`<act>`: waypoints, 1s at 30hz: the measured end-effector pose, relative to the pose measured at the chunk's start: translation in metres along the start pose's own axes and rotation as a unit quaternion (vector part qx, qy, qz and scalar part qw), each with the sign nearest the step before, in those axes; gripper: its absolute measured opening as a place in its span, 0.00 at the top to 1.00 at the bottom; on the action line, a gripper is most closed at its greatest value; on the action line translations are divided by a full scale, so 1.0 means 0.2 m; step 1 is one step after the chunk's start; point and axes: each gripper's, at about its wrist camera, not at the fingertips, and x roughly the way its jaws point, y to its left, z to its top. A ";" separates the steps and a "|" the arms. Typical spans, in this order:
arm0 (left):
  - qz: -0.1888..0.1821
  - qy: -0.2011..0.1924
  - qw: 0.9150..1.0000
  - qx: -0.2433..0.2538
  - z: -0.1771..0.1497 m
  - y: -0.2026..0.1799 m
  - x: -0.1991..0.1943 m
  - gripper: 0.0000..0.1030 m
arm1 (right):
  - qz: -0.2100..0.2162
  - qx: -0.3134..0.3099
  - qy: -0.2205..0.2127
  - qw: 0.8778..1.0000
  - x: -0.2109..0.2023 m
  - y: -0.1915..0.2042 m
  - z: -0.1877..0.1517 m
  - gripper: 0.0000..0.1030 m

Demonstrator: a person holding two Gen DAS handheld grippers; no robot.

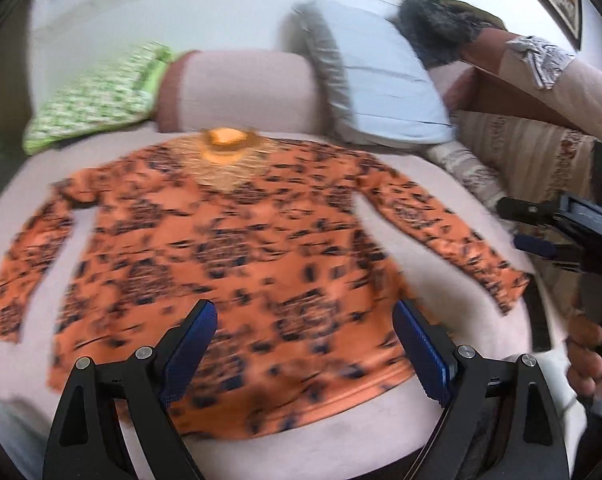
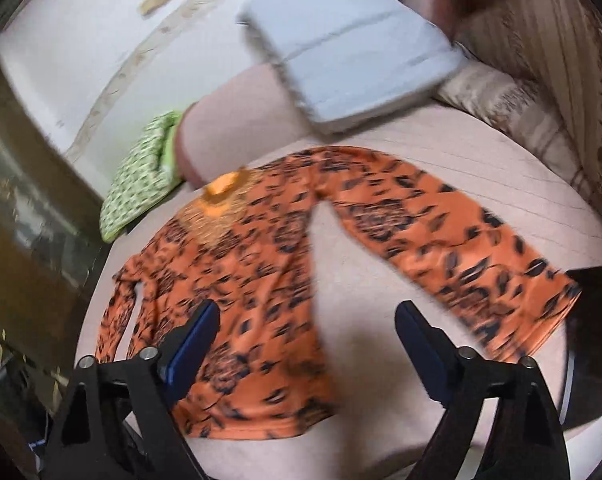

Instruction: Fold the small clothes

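The orange patterned shirt (image 1: 237, 264) lies flat and face up across the middle of the pink cushion (image 1: 441, 184), collar toward the top of the frame, hem toward the bottom, sleeves spread to either side. The left gripper (image 1: 305, 320) hovers open over the hem, holding nothing. The right gripper (image 2: 307, 322), also open and empty, hangs nearer the sleeve (image 2: 461, 248) at right of frame, likely the first fold.

Your left gripper (image 1: 305, 344): black angular finger arms, silver round screw heads at the pivots, blue ribbed pads (image 1: 421, 354). Right gripper (image 2: 307, 346): same black arms, silver screws, blue pads (image 2: 191, 350). Your right hand (image 1: 587, 364): bare skin.
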 end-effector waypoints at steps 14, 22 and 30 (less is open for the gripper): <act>-0.065 0.072 0.995 -0.014 0.23 -0.16 0.61 0.14 | -0.147 0.070 0.154 0.975 0.48 -0.84 0.31 0.39; -0.083 0.074 0.994 -0.024 0.23 -0.15 0.65 0.14 | -0.168 0.047 0.150 0.973 0.42 -0.73 0.31 0.97; -0.109 0.038 0.991 -0.066 0.29 0.19 0.43 0.14 | -0.053 -0.080 0.067 0.993 0.08 0.14 0.39 0.97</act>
